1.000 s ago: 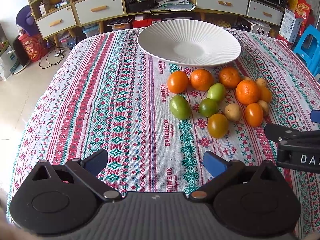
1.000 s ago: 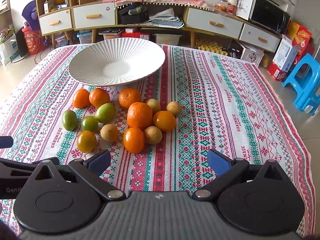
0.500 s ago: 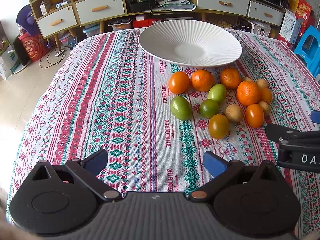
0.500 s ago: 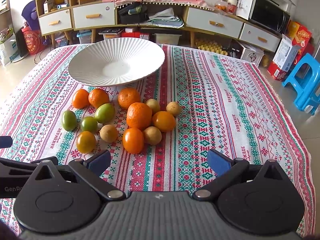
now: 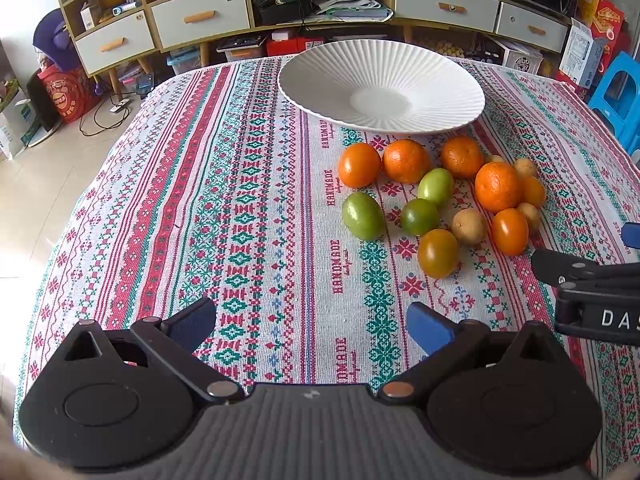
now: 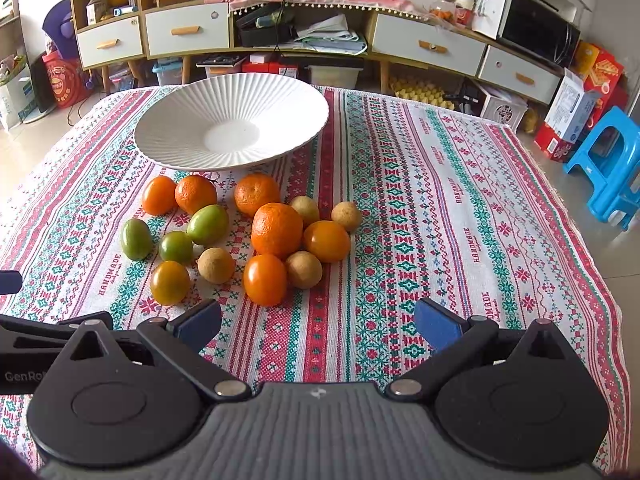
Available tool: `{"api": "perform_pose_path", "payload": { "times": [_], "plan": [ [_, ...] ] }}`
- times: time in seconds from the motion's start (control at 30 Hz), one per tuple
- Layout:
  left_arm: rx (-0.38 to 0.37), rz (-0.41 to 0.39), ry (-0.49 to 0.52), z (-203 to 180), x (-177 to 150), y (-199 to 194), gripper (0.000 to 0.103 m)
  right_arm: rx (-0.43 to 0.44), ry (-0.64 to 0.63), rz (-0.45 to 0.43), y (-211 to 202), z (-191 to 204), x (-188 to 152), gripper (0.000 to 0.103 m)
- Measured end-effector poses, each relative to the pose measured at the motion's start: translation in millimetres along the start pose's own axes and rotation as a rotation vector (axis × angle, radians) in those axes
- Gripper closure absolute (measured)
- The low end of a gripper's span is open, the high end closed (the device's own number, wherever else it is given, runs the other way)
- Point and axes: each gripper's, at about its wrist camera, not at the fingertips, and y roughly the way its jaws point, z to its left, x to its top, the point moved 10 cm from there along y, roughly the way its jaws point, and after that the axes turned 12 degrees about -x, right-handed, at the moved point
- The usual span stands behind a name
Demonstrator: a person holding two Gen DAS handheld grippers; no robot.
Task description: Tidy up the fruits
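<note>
On the tablecloth, fruit is clustered just before an empty white plate. Left gripper and right gripper are held spread apart, gripping nothing.

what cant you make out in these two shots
- Small tan fruit, left wrist view: mostly hidden behind the orange tomato.
- Right gripper, left wrist view: cut off by the right edge.
- Left gripper, right wrist view: cut off by the left edge.
- Labels on the shelf boxes: too small.
</note>
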Motion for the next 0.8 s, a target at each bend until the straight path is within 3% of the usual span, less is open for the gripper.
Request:
{"api": "perform_pose_path", "payload": {
  "times": [0.8],
  "plan": [
    [0.0, -0.008, -0.007, 2.1, 3.3, -1.5, 0.0, -0.009, 0.002, 0.001, 2.1, -1.8, 0.9, 0.0]
  ]
}}
